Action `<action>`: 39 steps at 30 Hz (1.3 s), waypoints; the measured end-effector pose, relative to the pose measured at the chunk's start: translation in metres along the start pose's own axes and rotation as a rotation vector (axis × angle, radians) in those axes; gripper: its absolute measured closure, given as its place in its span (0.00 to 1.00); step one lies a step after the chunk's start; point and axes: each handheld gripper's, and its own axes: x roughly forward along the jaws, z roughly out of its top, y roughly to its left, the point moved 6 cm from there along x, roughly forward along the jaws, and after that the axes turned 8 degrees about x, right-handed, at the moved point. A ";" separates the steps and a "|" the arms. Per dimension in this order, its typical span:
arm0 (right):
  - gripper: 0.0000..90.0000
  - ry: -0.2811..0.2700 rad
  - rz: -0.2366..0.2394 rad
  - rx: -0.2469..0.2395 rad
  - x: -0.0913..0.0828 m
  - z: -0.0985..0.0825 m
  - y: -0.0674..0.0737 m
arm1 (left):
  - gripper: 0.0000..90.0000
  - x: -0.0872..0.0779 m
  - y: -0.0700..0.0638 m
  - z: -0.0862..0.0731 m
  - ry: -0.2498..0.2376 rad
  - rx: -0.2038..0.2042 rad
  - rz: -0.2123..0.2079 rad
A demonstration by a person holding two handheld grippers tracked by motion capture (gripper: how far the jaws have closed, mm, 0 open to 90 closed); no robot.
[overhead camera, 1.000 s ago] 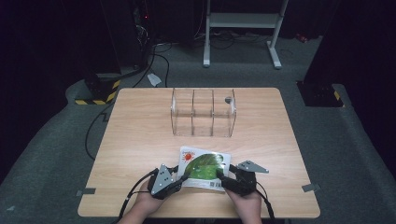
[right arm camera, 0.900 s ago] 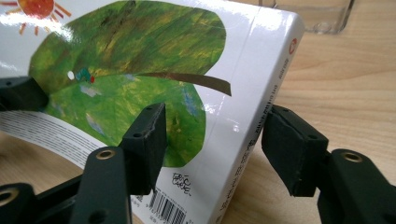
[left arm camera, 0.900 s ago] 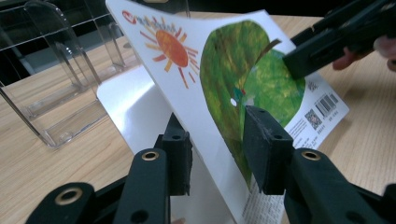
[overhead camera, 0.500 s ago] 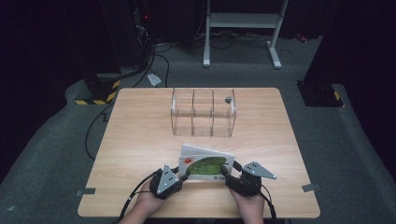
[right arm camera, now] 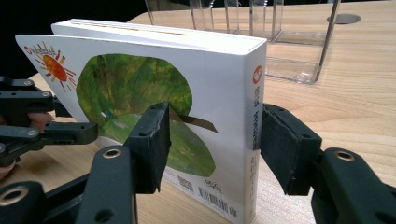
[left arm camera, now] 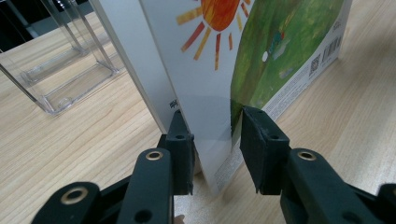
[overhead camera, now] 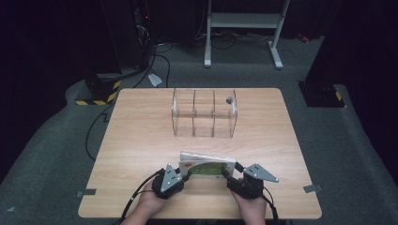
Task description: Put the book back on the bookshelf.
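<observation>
A white picture book [overhead camera: 209, 166] with a sun and a green shape on its cover stands tilted on its long edge near the table's front edge. My left gripper [overhead camera: 184, 169] is shut on its left end; in the left gripper view the book's lower corner [left arm camera: 261, 56] sits between the pads of this gripper [left arm camera: 215, 140]. My right gripper [overhead camera: 230, 172] has just been closing and now clamps the spine end. In the right gripper view, that gripper [right arm camera: 212, 140] has one pad on the cover [right arm camera: 140, 88] and the other behind the spine.
A clear acrylic organizer [overhead camera: 204, 112] with three compartments stands at mid-table, beyond the book, also seen as a clear rack [left arm camera: 60, 70] and clear walls [right arm camera: 289, 42]. The wooden table [overhead camera: 141, 140] has bare room to both sides. The left gripper's arms [right arm camera: 28, 121] hold the far end.
The book has risen from lying nearly flat to standing tilted on its edge. The right gripper has moved in and closed on the spine end. Both hands have stayed near the front edge.
</observation>
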 end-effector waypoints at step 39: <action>0.33 -0.003 0.133 -0.107 0.005 0.018 0.003 | 0.45 -0.029 0.034 -0.025 0.034 -0.173 0.065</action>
